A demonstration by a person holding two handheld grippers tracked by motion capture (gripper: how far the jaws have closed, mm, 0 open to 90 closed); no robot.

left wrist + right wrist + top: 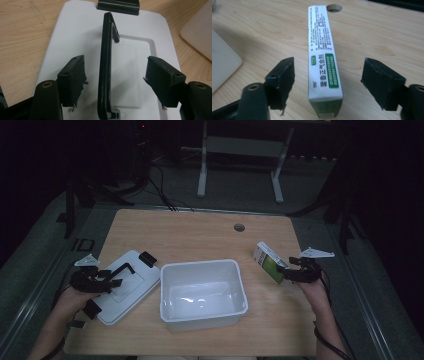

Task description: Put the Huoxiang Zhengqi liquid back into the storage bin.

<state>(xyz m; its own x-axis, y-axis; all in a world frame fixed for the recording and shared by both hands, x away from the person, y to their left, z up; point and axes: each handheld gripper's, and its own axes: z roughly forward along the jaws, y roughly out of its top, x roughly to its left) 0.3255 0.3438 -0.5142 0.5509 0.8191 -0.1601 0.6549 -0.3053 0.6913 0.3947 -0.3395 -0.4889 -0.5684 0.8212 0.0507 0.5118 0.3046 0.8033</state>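
Early stage, nothing packed yet. White plastic bin sits centre-bottom of the high view, open and empty as far as I can see. Its lid lies flat on the table at lower left, just beside the bin, black handle standing up on edge. Left gripper hangs over the lid; in the left gripper view the jaws are spread with the handle between them, clear gap on both sides, pads not touching it. So no grip on the lid yet. Green-and-white medicine box stands on its long edge at right of the high view, on the table, well outside the bin. Right gripper is lined up on it; in the right gripper view the jaws straddle the box's near end, wide apart, daylight on either side, nothing pinched. My read: both hands are at the pre-grasp point. Left to do: close on the box, lift, drop it in the bin, then take the lid by its handle and seat it on the bin.
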